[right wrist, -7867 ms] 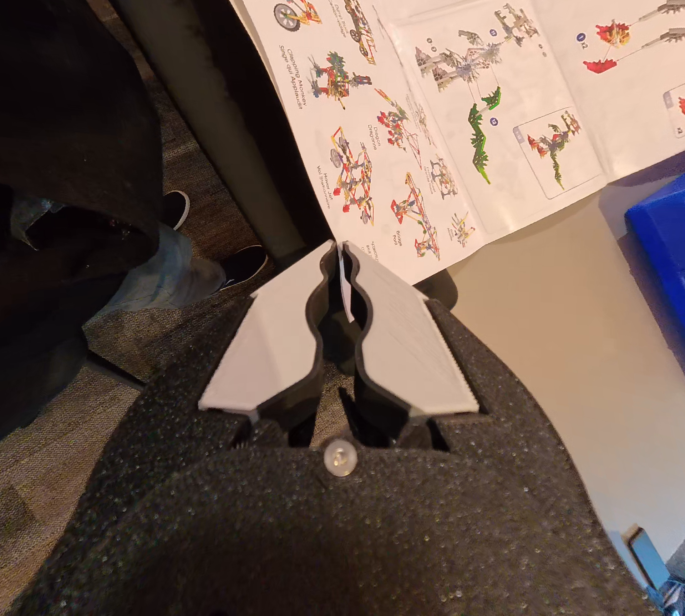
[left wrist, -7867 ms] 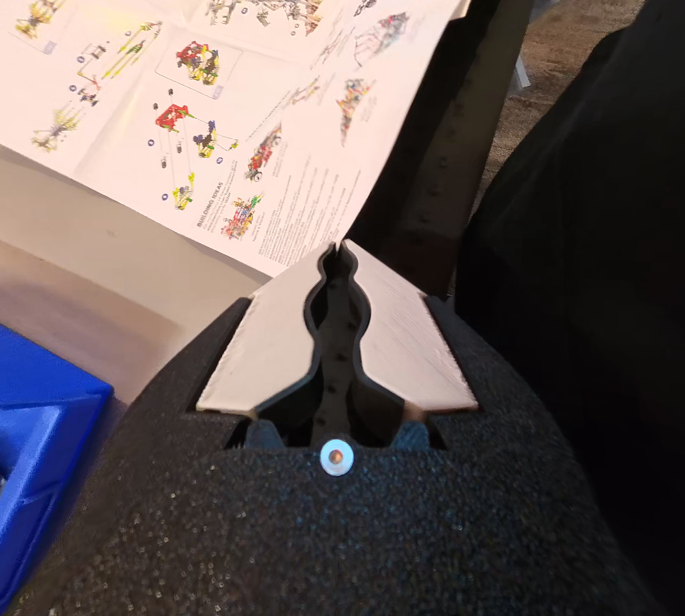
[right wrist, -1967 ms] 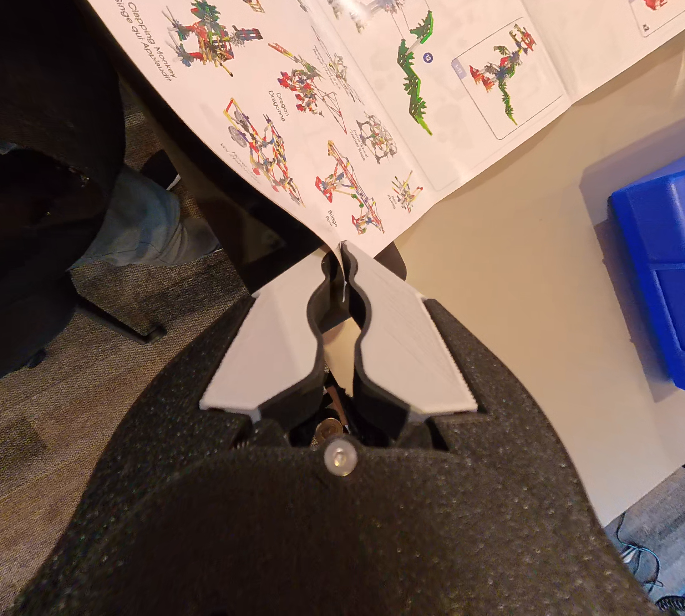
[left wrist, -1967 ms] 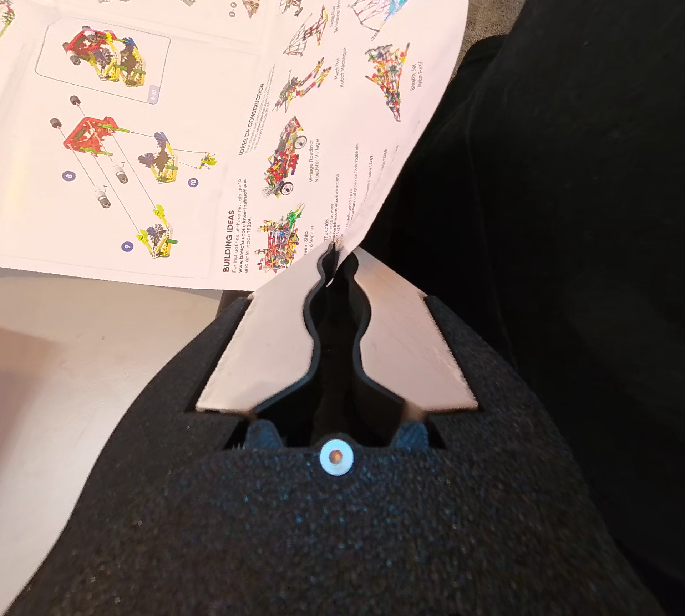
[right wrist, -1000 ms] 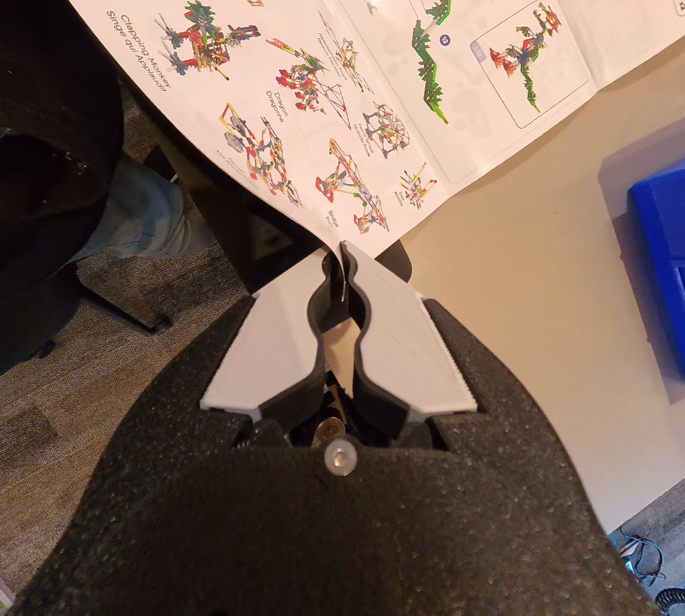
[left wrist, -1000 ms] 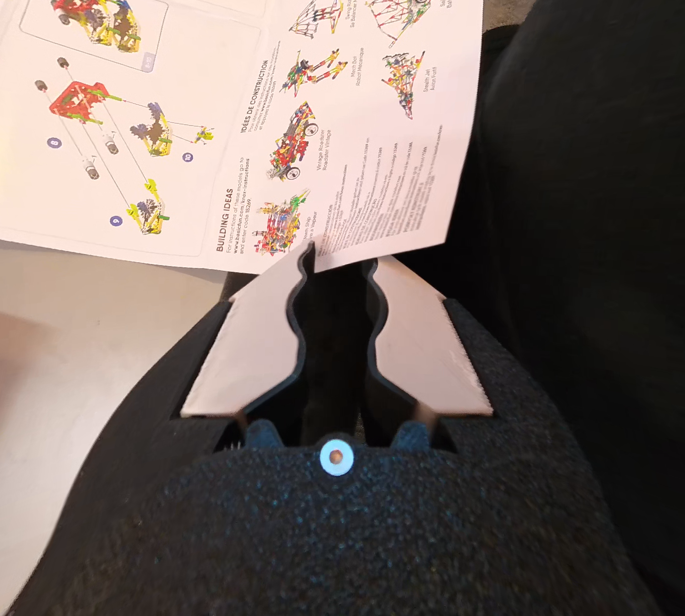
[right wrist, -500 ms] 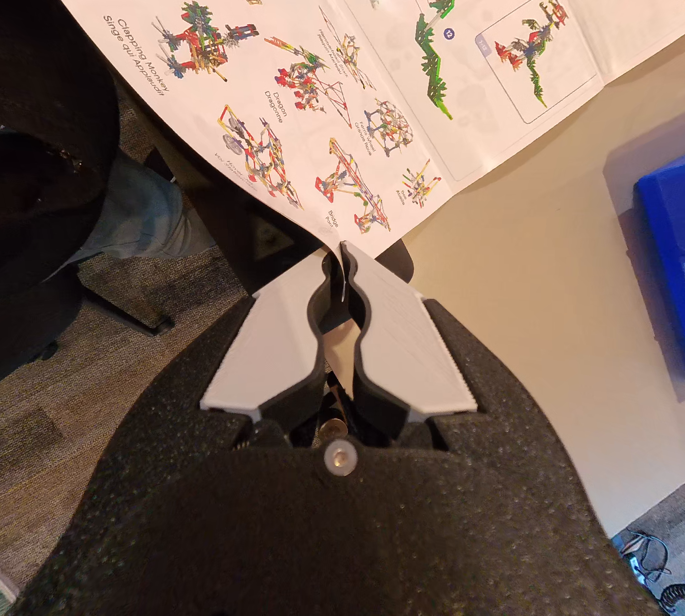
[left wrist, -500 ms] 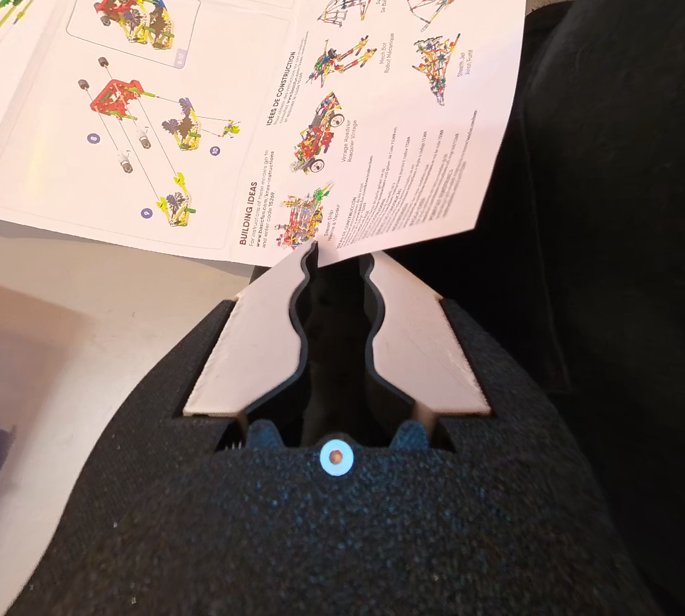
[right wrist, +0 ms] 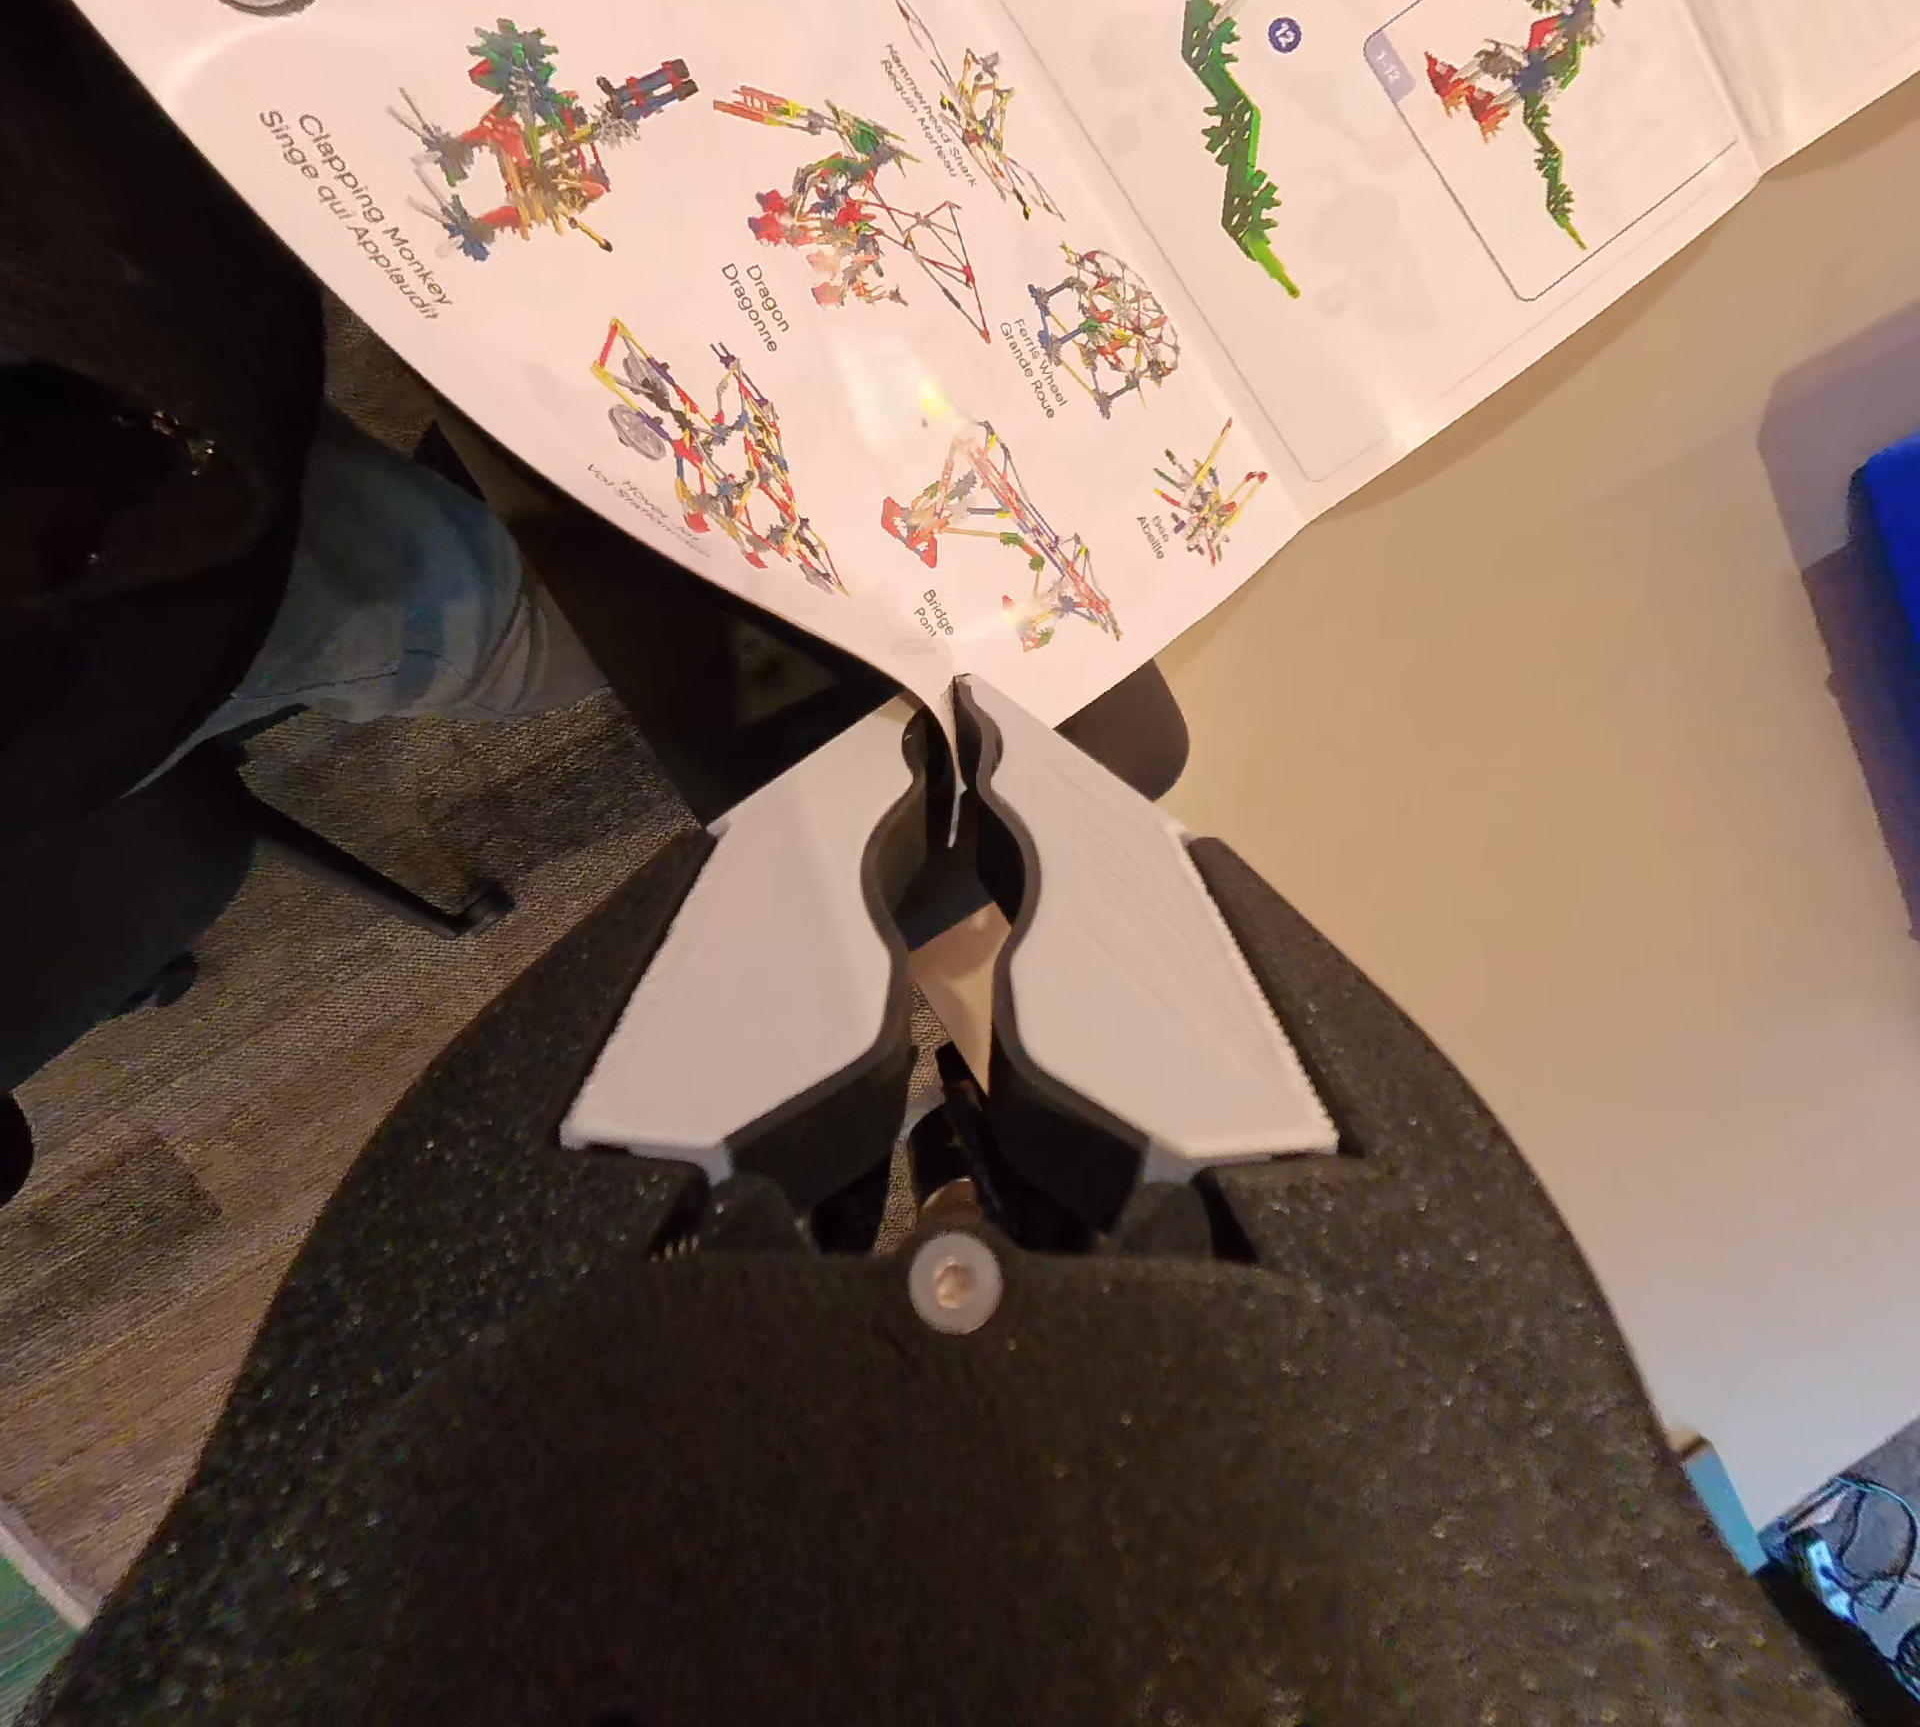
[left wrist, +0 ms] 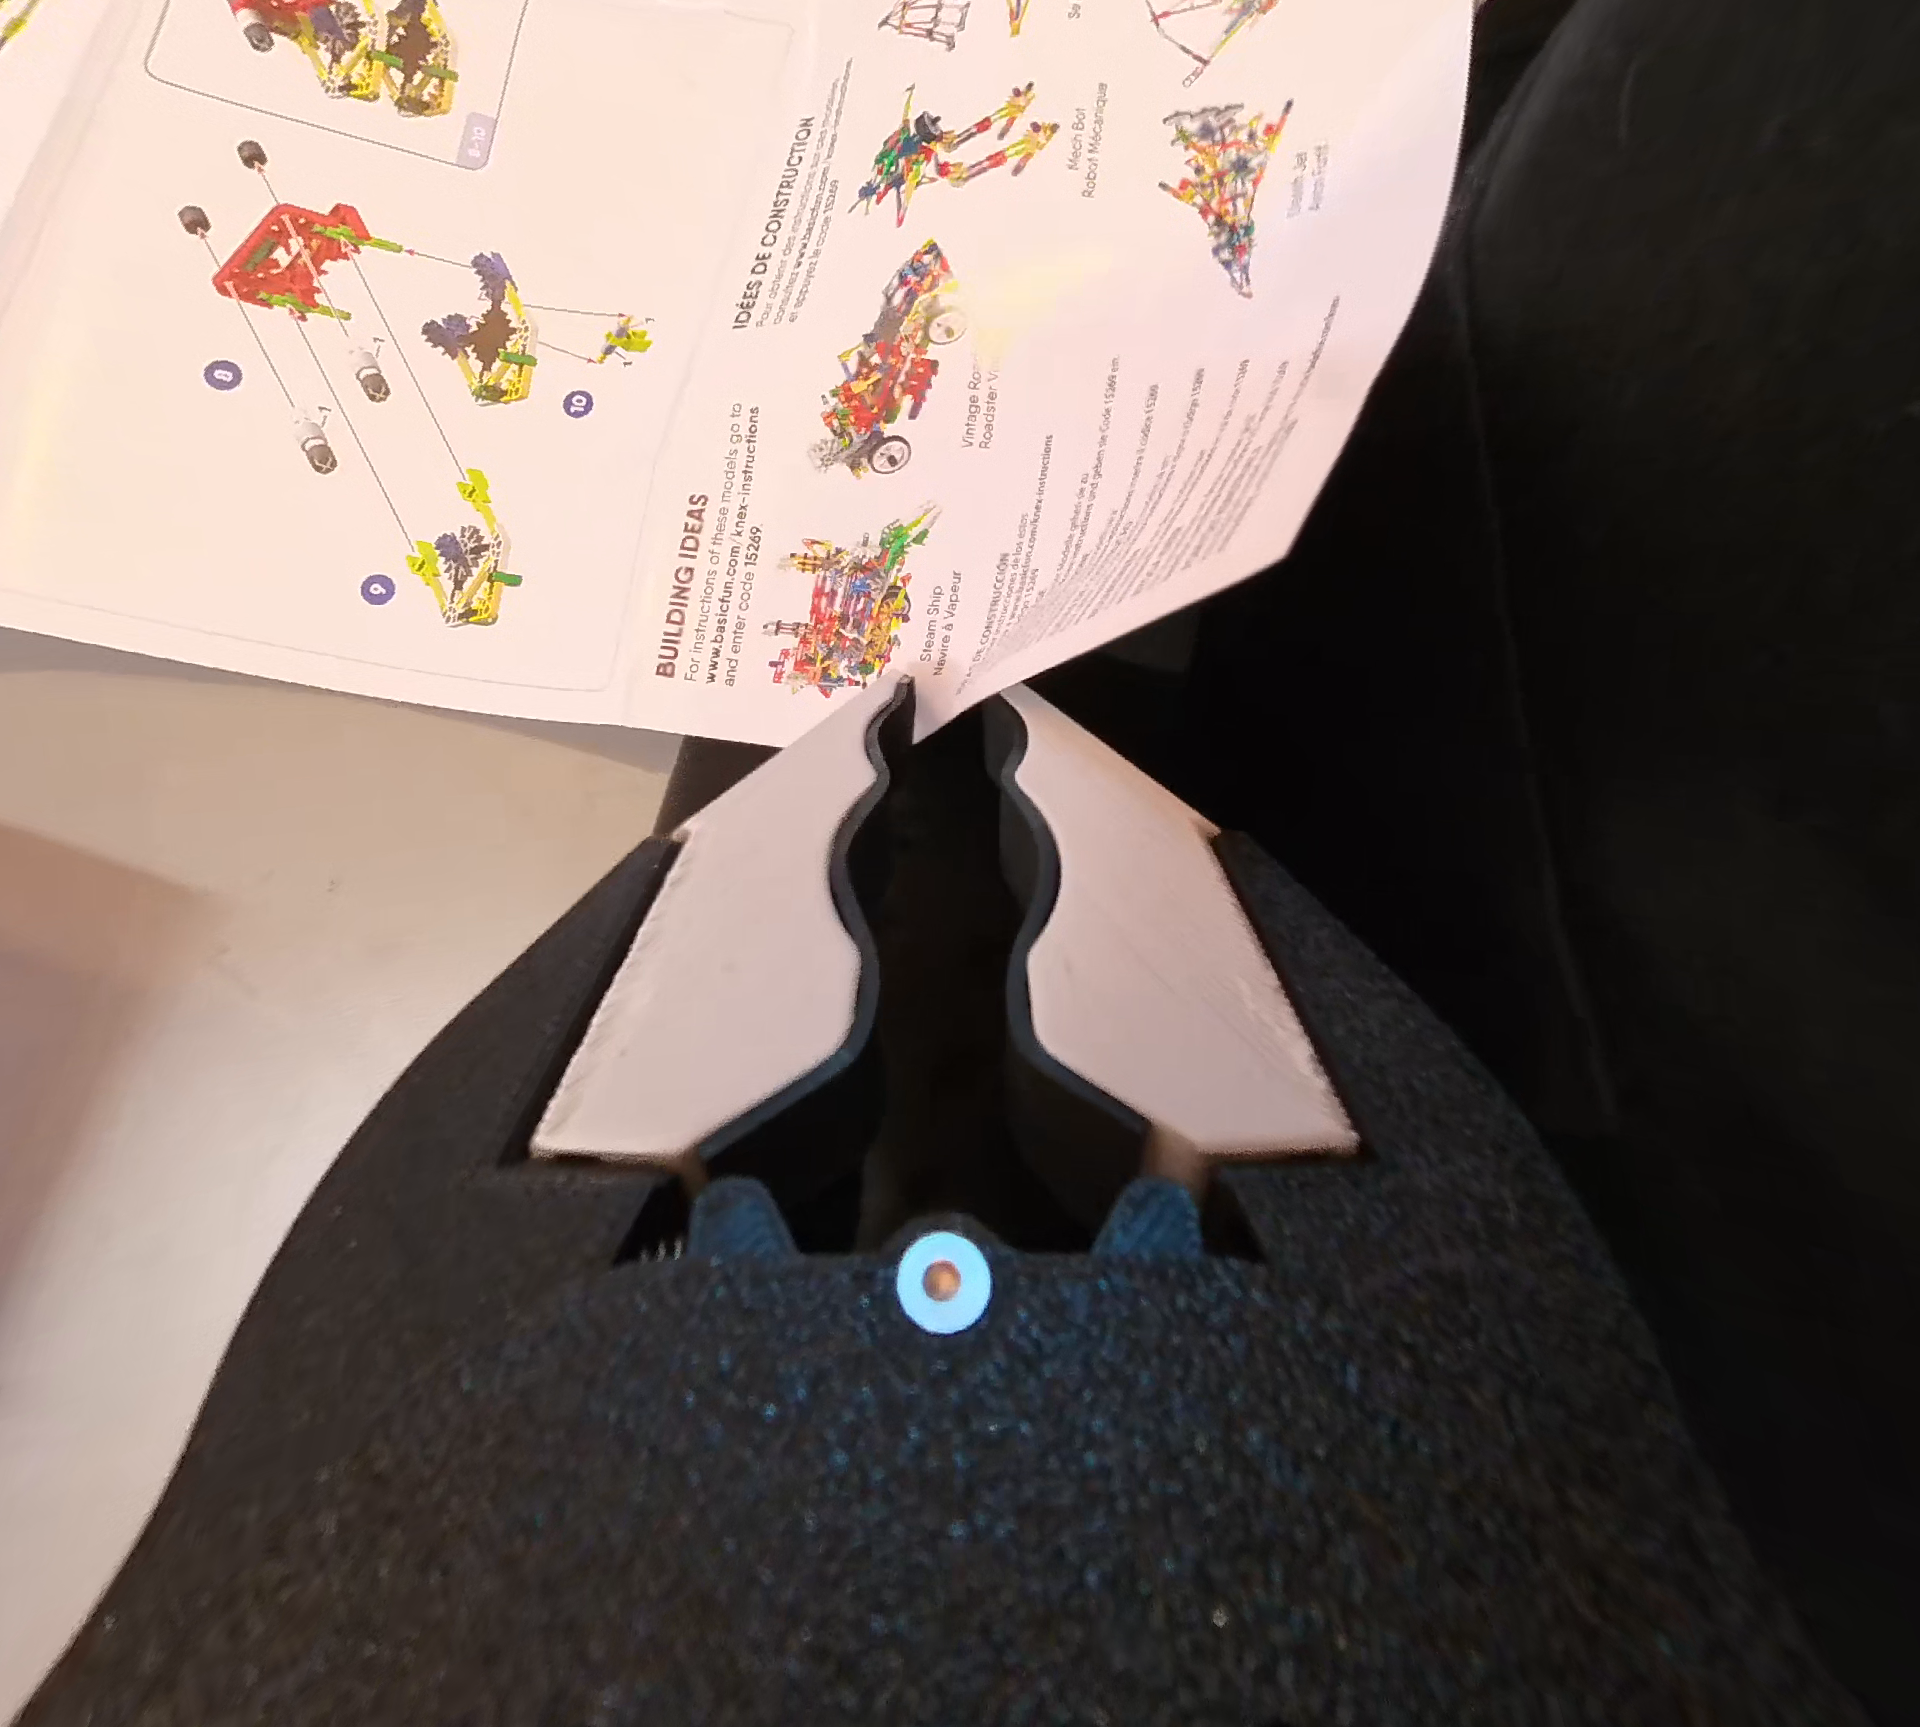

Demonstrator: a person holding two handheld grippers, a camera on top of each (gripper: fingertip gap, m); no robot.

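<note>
A large white folded-out instruction sheet [left wrist: 623, 275] printed with colourful toy models lies partly on a beige table [left wrist: 260, 898] and hangs over its edge. My left gripper [left wrist: 951, 701] is open, with a narrow gap between its grey fingers [left wrist: 748, 929]. The sheet's lower edge sits in that gap at the tips, not pinched. My right gripper [right wrist: 940, 706] is shut on the other near corner of the sheet [right wrist: 935, 223] and holds it lifted off the table [right wrist: 1507, 794].
A blue bin [right wrist: 1896, 514] stands at the right edge of the right wrist view. Dark clothing [left wrist: 1662, 742] fills the right of the left wrist view. A person's jeans leg [right wrist: 384, 576] and grey carpet [right wrist: 260, 1106] lie left of the table; cables [right wrist: 1860, 1552] at bottom right. Spacing between my two grippers at the tips: around 35 centimeters.
My left gripper was shut on the sheet's corner two seconds ago, then opened and let it go; the freed corner now hangs loose. My right gripper stays shut on its corner.
</note>
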